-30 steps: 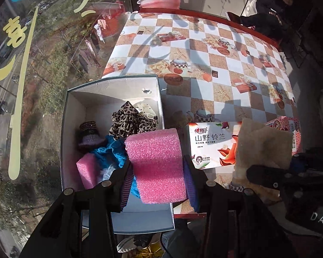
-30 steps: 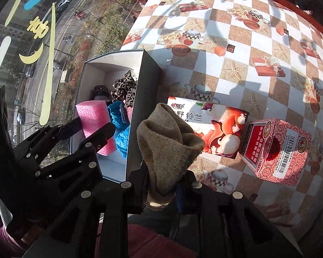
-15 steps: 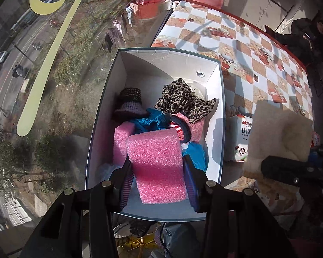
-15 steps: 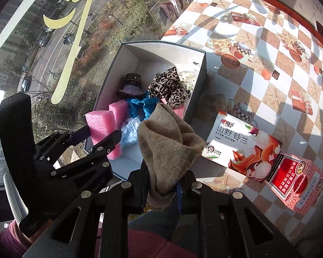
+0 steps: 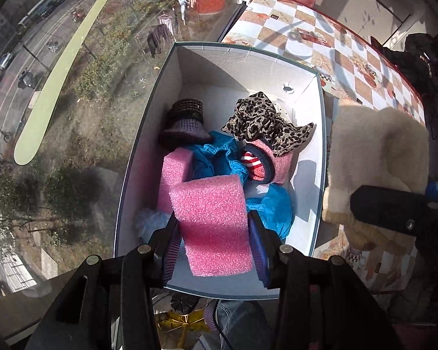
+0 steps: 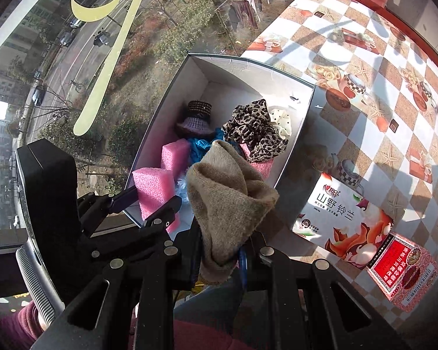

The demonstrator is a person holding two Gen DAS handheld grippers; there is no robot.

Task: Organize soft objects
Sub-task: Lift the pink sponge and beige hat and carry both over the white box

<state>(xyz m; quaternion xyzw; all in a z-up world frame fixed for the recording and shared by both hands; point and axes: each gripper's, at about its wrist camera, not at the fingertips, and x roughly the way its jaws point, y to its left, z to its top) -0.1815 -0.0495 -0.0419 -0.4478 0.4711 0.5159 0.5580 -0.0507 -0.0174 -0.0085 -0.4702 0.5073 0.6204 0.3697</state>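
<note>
Both grippers now over white box (image 5: pixel 321 134), off the tablecloth | left gripper (image 5: pixel 216 248) clamps pink foam block (image 5: pixel 213 221) | right gripper (image 6: pixel 219 258) pinches tan sock (image 6: pixel 227 192) | two cartons at table's near edge

The pink foam block (image 5: pixel 213 221) covers part of the white box (image 5: pixel 239 67) floor. The tan knitted sock (image 6: pixel 230 186) hides blue fabric (image 6: pixel 200 147) behind it; its lower end disappears between the right gripper (image 6: pixel 219 258) fingers.
</note>
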